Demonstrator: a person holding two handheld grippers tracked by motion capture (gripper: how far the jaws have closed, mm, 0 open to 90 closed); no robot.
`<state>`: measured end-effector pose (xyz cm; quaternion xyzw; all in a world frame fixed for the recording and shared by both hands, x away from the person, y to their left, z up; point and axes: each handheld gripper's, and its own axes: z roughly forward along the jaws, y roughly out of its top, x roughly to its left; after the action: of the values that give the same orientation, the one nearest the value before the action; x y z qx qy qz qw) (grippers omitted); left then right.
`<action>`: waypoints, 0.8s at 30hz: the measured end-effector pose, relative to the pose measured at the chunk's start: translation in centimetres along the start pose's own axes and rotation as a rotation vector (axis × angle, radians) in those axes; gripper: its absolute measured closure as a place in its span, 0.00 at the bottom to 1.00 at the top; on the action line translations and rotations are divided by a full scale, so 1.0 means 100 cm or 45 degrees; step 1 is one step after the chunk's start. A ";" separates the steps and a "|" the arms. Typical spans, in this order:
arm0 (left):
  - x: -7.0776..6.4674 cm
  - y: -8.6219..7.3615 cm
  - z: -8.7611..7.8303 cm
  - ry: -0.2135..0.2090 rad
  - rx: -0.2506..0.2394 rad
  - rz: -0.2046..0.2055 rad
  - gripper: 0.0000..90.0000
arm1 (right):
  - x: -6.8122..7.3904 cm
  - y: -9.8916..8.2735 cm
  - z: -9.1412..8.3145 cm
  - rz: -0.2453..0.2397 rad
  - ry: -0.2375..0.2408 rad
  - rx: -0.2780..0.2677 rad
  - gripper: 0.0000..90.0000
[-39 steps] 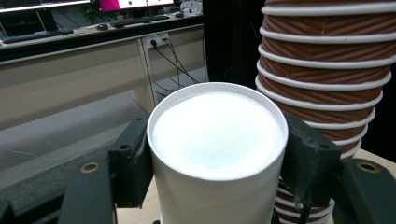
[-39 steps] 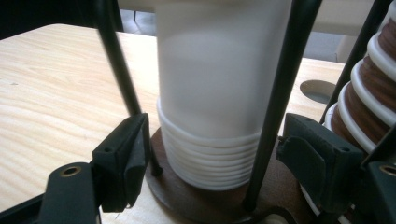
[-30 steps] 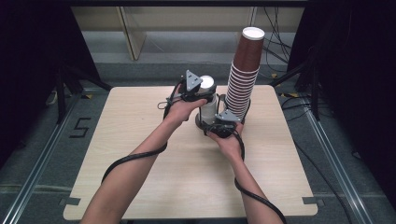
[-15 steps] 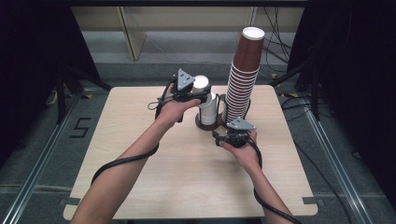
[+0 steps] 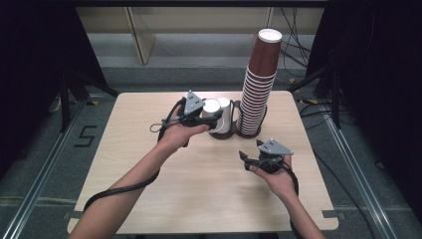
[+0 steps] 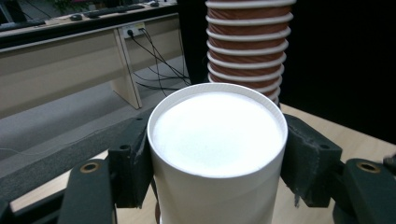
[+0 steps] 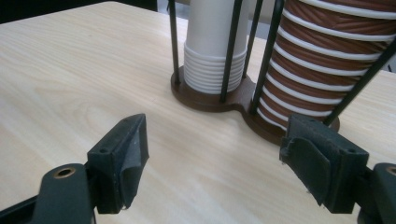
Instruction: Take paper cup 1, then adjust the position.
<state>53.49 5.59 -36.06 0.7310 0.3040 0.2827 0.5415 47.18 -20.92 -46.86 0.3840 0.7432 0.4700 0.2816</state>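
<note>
White paper cup (image 6: 217, 154) sits clenched between your left gripper (image 5: 211, 118) fingers (image 6: 128, 161), just beside the short white stack (image 7: 212, 51) in the dark wire holder (image 7: 210, 100). It looks lifted free, though the rim is hidden. Next, carry it to bare light wooden table (image 5: 149, 164) nearer you, clear of the tall brown cup stack (image 5: 259, 84). Your right gripper (image 5: 249, 159) fingers stand released, empty.

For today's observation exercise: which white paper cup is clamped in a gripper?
The upside-down white cup between the left gripper jaws; the other white cups sit stacked in the wire holder.
</note>
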 end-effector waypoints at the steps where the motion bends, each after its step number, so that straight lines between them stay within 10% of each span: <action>1: -0.005 -0.007 -0.007 -0.013 0.018 0.015 0.37 | 0.001 -0.001 -0.003 0.011 0.011 -0.005 0.26; 24: -0.046 -0.040 -0.027 -0.160 0.087 0.040 0.36 | 0.063 0.019 -0.022 -0.021 0.199 -0.164 0.19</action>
<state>47.87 4.74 -39.64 0.7700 0.2673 0.2341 0.5299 42.61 -16.17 -44.60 0.3212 0.7344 0.5428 0.2508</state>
